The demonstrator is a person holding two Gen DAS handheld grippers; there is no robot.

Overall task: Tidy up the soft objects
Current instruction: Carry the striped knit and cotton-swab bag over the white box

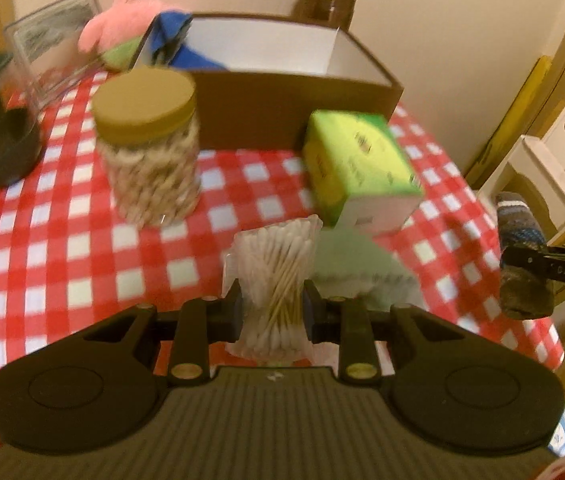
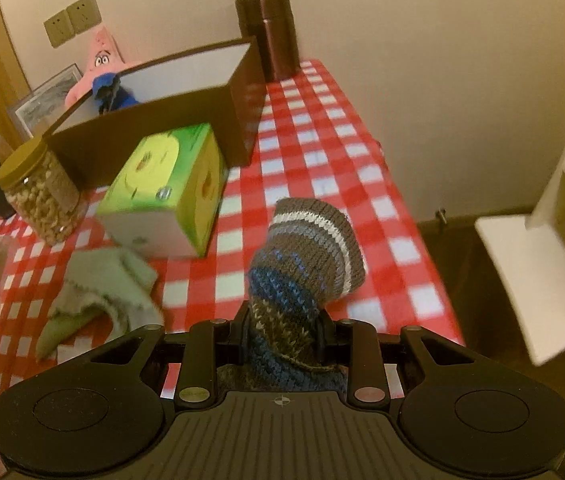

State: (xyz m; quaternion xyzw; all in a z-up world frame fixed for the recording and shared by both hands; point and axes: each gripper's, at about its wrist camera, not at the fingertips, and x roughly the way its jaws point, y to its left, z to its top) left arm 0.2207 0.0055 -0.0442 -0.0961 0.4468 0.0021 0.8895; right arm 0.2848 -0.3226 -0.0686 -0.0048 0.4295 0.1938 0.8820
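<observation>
The desk point(image 2: 314, 128), under a red-and-white checked cloth, fills the middle of both views. At its far side, toward the upper centre, stands an open brown cardboard box with a white lining point(image 1: 282, 92), a blue cloth item point(image 1: 170, 28) already draped at its left end and a pink star-shaped plush toy point(image 1: 130, 4) behind that corner. In front of the box sit a green and yellow carton point(image 2: 166, 184) and a clear plastic jar with a gold lid point(image 1: 150, 140).

A pale green fleecy cloth point(image 2: 102, 284) lies crumpled on the desk at lower left of the right wrist view, loose and untouched. It looks light and floppy; a pinch on a bunched fold would probably lift it best.

The right tool point(image 2: 282, 344) is clamped on a striped knitted sock in grey, white and blue point(image 2: 306, 256), held at mid-length with the cuff standing up at frame centre. It is soft and will sag, so the free end may catch the box wall.

The left tool point(image 1: 272, 312) grips a clear packet of cotton swabs point(image 1: 278, 276) around its waist, at lower centre. The packet is light, its film likely slippery, and it is visibly pinched in.
</observation>
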